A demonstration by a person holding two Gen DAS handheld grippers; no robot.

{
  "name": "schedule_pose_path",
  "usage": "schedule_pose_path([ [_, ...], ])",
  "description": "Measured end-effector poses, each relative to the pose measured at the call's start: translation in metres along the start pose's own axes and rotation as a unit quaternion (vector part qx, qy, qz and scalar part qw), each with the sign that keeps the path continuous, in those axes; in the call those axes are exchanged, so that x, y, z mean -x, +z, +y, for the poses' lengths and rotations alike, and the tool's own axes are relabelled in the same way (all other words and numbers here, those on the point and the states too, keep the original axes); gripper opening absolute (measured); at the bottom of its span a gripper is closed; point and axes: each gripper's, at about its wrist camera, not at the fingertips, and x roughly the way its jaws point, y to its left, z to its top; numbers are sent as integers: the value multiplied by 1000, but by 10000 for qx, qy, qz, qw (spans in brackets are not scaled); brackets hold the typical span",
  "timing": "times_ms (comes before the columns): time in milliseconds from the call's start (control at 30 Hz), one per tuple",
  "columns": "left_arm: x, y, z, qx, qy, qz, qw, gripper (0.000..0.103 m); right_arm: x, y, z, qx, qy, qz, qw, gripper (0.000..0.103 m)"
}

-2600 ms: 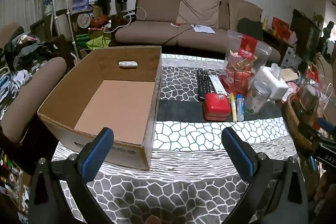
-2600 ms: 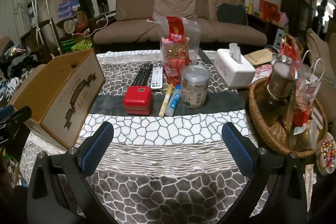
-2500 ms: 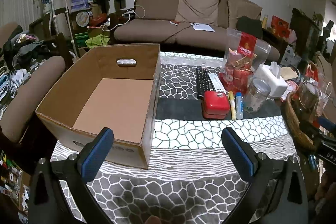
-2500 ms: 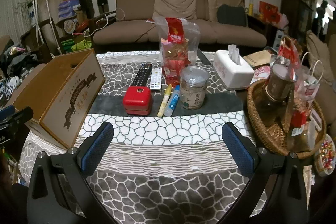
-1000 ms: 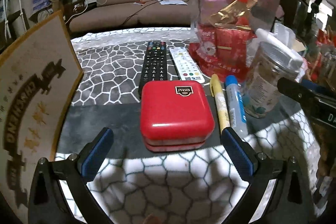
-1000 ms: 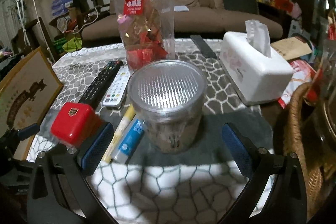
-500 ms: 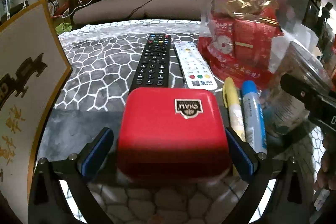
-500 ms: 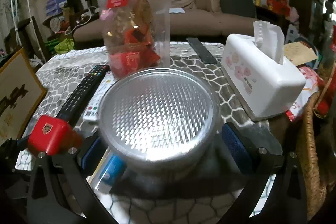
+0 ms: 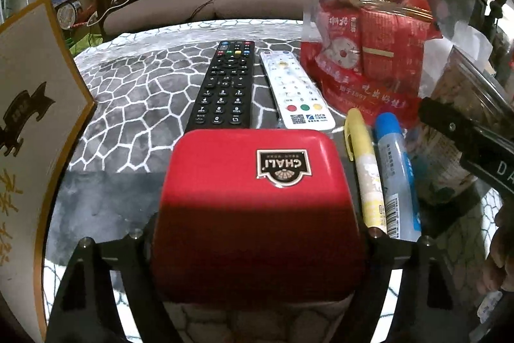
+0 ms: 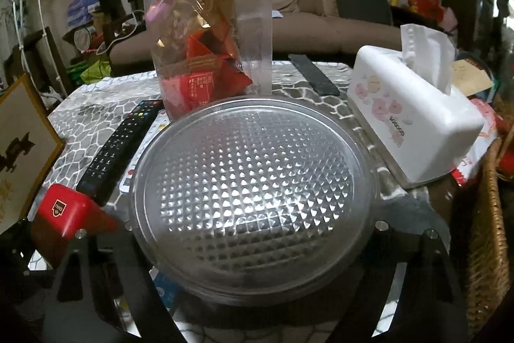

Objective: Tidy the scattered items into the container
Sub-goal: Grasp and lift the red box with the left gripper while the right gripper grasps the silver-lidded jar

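Note:
A red tin [image 9: 257, 211] with a CHALI badge sits between the fingers of my left gripper [image 9: 257, 233]; the pads are hidden behind its sides, so contact cannot be judged. It also shows in the right wrist view [image 10: 64, 211]. A clear jar with a studded lid [image 10: 253, 192] fills the space between the fingers of my right gripper [image 10: 253, 227]; its pads are hidden too. The cardboard box [image 9: 29, 118] stands at the left. A yellow marker [image 9: 366, 176] and a blue glue stick [image 9: 395, 176] lie right of the tin.
A black remote [image 9: 225, 89] and a white remote [image 9: 295, 92] lie behind the tin. A clear snack bag [image 9: 369, 31] stands behind them. A white tissue box [image 10: 414, 118] and a wicker basket [image 10: 488, 230] are on the right. A sofa stands beyond the table.
Both grippers moved forward and low from a far view of the table. The left fingers now straddle the red tin and the right fingers straddle the jar, with the blue pads out of sight.

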Motion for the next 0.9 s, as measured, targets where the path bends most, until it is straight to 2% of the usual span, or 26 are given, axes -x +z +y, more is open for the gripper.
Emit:
schedule_pose_path([
  [133,-5,-1,-1,-24,64,183,9998,81,0,0,0,-9,-5,-6,10000,85],
  [600,0,-1,4,59,111,67,9999,81,1,2,2,-84,-134,35,9999,84],
  [900,54,14,11,8,40,-235,9997,81,37,10,10,-90,-97,-94,9999,84],
])
